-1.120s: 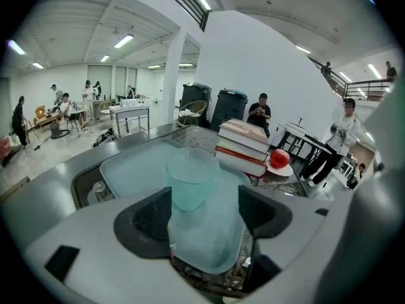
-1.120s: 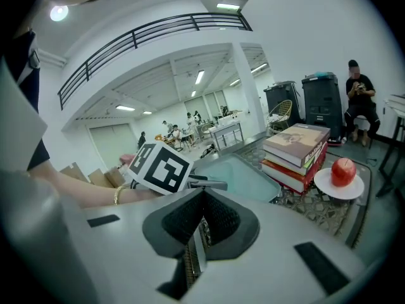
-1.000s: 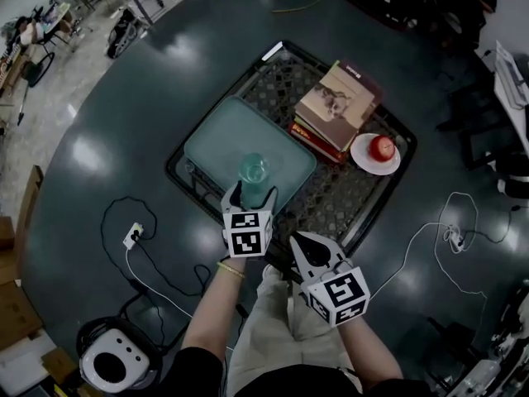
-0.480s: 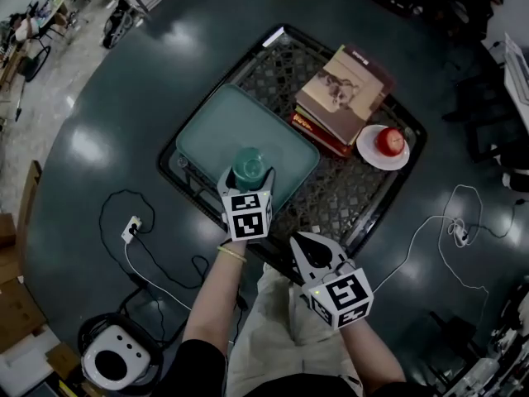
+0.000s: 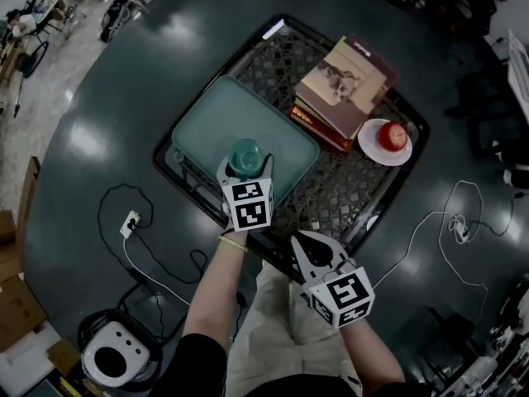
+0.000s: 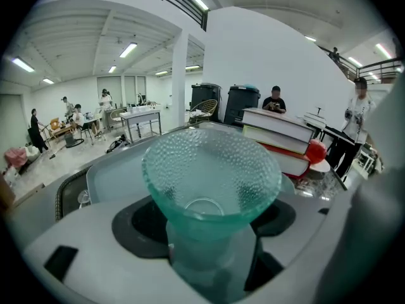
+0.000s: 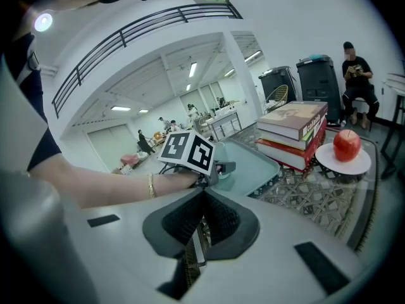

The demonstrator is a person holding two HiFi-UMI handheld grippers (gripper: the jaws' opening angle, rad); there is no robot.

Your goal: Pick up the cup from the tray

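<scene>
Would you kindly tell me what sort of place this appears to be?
Probably a large open lab or workshop hall: long ceiling strip lights, a black mezzanine railing, and people at distant worktables.

Head view: dim and cool. Overhead lamps leave pale glare patches on my dark tabletop [image 5: 99, 139], and straight lines bow toward the frame's edges. Left gripper view: a bright hall lit by ceiling strip lights [image 6: 130, 48]. The cup [image 6: 212, 176] blurs at its lower part, nearest the lens. Both gripper views are round fisheye pictures with black corners. The right one carries a glaring light spot [image 7: 43, 21] at upper left.
</scene>
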